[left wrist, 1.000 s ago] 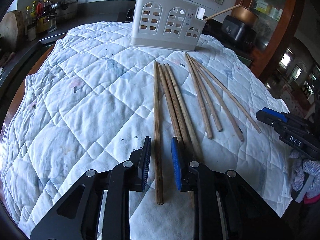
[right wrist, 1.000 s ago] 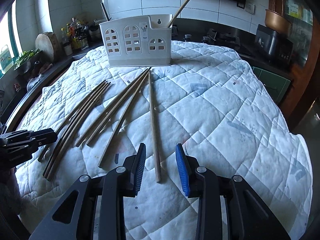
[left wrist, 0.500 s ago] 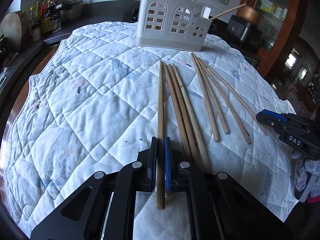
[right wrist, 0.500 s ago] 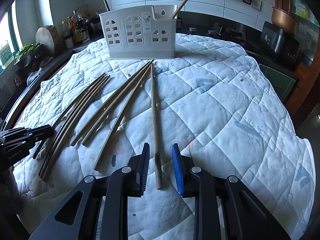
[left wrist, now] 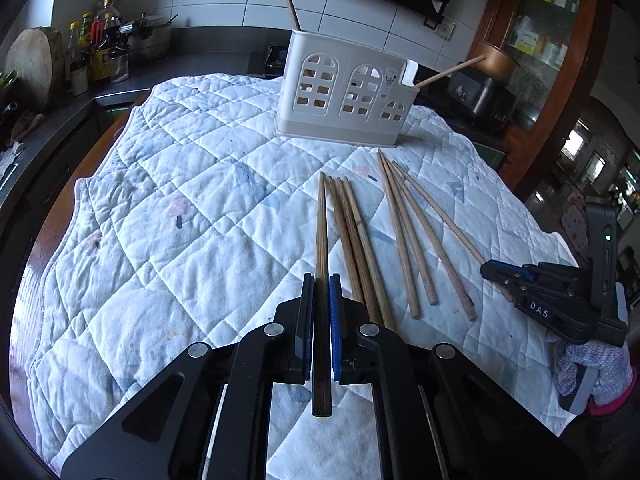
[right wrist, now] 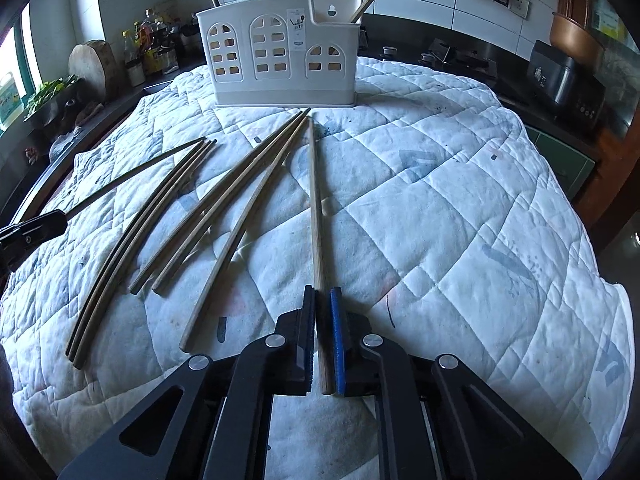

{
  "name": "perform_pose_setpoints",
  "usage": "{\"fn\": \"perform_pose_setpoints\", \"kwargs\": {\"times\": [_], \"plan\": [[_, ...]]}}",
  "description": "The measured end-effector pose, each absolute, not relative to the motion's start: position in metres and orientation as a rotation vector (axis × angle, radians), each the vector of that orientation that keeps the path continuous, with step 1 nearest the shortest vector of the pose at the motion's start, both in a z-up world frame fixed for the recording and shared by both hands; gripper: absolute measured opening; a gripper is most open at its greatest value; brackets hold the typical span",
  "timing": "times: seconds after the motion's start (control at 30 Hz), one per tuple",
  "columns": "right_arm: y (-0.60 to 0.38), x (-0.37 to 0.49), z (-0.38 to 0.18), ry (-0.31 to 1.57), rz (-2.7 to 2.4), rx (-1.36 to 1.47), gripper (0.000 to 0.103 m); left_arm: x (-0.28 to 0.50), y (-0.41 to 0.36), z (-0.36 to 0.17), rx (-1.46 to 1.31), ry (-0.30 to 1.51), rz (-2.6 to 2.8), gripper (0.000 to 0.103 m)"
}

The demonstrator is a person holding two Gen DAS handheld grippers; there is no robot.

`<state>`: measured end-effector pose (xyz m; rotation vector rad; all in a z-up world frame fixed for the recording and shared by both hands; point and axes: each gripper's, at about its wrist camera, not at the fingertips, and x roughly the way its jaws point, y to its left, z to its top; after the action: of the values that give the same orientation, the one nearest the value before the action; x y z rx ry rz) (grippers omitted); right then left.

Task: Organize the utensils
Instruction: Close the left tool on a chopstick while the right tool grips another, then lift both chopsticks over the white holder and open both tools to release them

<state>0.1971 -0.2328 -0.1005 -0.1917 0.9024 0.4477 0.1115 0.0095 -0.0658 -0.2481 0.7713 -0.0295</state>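
While both tools sit low over the white quilted cloth (left wrist: 160, 240) covering the counter, each has its fingers drawn in on a single chopstick. The left hand-held gripper (left wrist: 321, 312) is closed on a dark wooden chopstick (left wrist: 321, 240): both pads press its sides near the thick end, the butt sticks out behind the fingers toward 6 o'clock, and the thin tip points toward 12 o'clock. Just to its right, at about 1 o'clock, three more chopsticks (left wrist: 356, 248) lie bunched together on the cloth, and a further loose group (left wrist: 416, 240) fans out beyond them toward 2 o'clock.

The right hand-held gripper (right wrist: 322, 320) is narrowed around a pale chopstick (right wrist: 316, 208), which runs between the pads toward 12 o'clock. The stick lies against the blue right pad, while a thin sliver of gap shows on the left pad's side, so whether the grip is fully tight cannot be told. In the left wrist view this gripper (left wrist: 520, 280) appears at 3 o'clock, over the cloth's edge.

A white utensil holder (right wrist: 280, 60) with arched cut-outs stands upright on the far side of the cloth at 12 o'clock, with two sticks already leaning out of its top. Other chopsticks (right wrist: 224, 204) lie spread from 9 to 11 o'clock in the right wrist view.
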Motion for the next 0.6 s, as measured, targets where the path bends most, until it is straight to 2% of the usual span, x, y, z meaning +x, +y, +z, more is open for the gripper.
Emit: {"fn": "perform_pose_setpoints", "kwargs": {"times": [0.6], "plan": [[-0.23,0.179,0.012,0.616,0.485,-0.123,0.007,0.118,0.024,-0.02,-0.262,0.646,-0.058,0.006]]}}
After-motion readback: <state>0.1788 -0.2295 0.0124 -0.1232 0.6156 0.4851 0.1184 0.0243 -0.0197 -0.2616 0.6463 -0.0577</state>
